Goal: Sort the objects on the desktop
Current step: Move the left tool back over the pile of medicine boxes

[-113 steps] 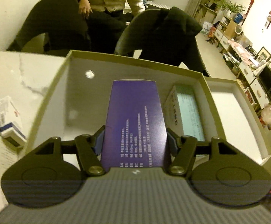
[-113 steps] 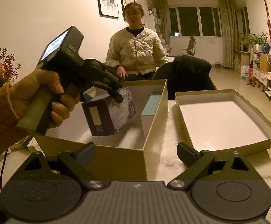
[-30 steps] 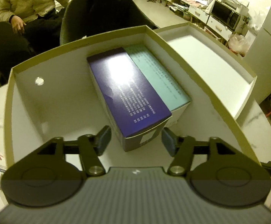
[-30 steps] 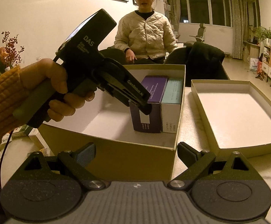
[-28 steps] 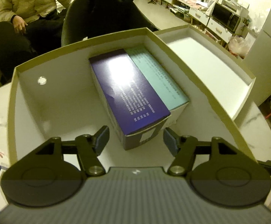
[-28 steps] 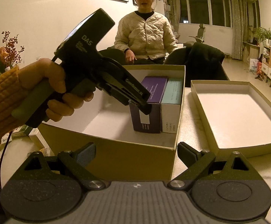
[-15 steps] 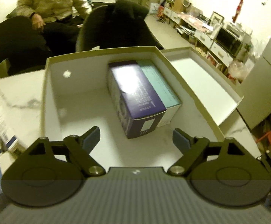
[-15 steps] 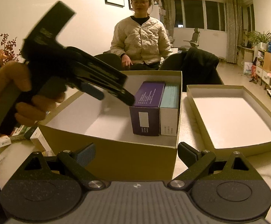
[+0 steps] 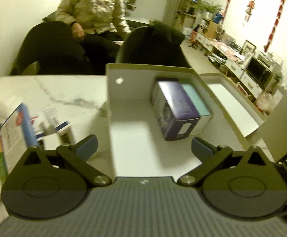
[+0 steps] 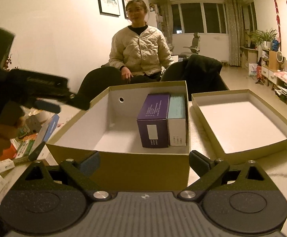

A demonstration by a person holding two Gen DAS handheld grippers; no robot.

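Sitting open on the desk (image 9: 68, 90), with its near wall along the desk's near edge: a tan cardboard box (image 10: 123, 165), white inside, one round hole in its far wall. Standing inside against the right wall, side by side and touching: a purple carton (image 10: 153, 118) on the left and a pale green carton (image 10: 177, 116) on the right, both lying lengthwise, white-labelled ends facing the near wall. Lying just right of the box, upturned and white inside: the shallow lid (image 10: 242, 122). Crowding the desk's left edge: a loose pile of small packs (image 9: 15, 138), one blue-and-white, one orange-and-green, some leaning, details blurring.
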